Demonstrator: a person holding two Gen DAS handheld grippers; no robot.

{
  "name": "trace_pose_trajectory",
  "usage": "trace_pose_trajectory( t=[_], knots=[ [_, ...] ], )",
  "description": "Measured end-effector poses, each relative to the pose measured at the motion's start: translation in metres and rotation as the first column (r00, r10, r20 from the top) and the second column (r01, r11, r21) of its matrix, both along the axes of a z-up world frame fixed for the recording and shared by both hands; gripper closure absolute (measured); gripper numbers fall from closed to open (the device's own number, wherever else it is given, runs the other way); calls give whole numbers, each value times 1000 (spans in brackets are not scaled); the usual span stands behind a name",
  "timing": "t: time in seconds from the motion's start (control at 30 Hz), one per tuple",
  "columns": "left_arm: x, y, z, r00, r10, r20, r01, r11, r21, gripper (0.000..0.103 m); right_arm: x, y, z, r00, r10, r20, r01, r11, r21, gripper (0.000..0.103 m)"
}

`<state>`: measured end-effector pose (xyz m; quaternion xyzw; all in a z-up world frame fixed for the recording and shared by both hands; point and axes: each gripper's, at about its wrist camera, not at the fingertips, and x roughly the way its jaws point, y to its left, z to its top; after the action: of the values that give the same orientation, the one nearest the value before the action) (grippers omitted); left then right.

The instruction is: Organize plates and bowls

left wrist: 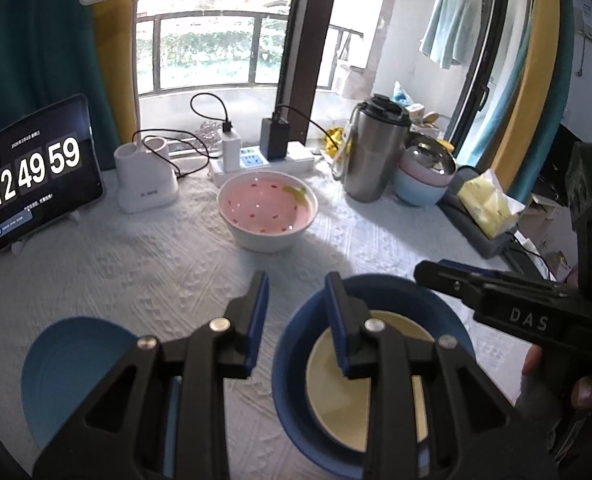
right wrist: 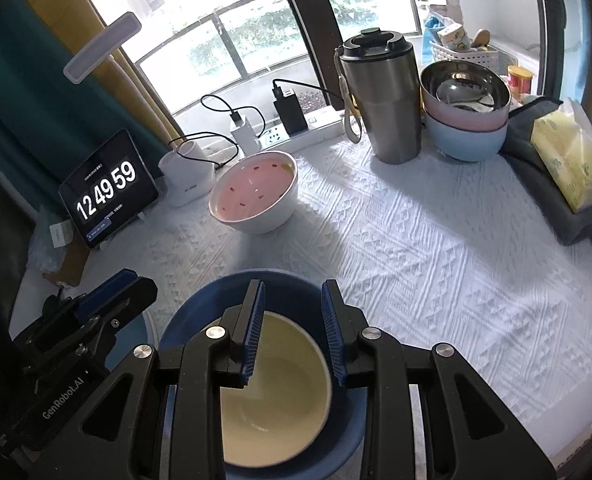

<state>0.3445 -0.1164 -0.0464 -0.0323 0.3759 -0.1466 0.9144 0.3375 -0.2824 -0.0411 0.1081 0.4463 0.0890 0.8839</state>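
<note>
dark blue bowl point(right wrist: 184, 332) sits at the near edge of the desk point(right wrist: 415, 260), on the white textured cloth, and a cream bowl point(right wrist: 280, 400) is nested inside it; the cream bowl looks empty. the right claw point(right wrist: 292, 336) hangs over the pair with its blue pads spread, nothing between them, no pad touching a rim. the left claw point(left wrist: 296, 320) is spread too and holds nothing: one finger lies over the blue bowl's rim in its view, the other over bare cloth. just left of the nested bowls lies a light blue plate point(left wrist: 76, 360), bare as far as it shows.

further back, near the middle, a white bowl with a pink inside point(right wrist: 256, 192) stands alone, its inside printed with small red flecks and a yellow mark. at the far right a steel bowl point(right wrist: 463, 84) sits in a pink bowl point(right wrist: 463, 118), which sits in a pale blue bowl point(right wrist: 467, 140); something shiny lies in the steel one, too unclear to name. beside that stack stands a lidded steel tumbler point(right wrist: 387, 108).
</note>
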Motion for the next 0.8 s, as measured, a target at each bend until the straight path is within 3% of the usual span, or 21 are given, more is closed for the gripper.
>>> trace_pose_trajectory(
  t=[0.2,0.33,0.8],
  knots=[
    [15,0,-2,1000,12,-4,-12,1000,4,72,16,-1,0,1000,23,13,-23,1000,-16,71],
    [25,0,-4,1000,22,-7,-22,1000,9,72,27,-3,1,999,34,25,-33,999,-29,63],
    [64,-5,-21,997,58,-45,-57,998,17,72,67,-13,-6,998,60,27,-58,997,-59,62]
  ],
)
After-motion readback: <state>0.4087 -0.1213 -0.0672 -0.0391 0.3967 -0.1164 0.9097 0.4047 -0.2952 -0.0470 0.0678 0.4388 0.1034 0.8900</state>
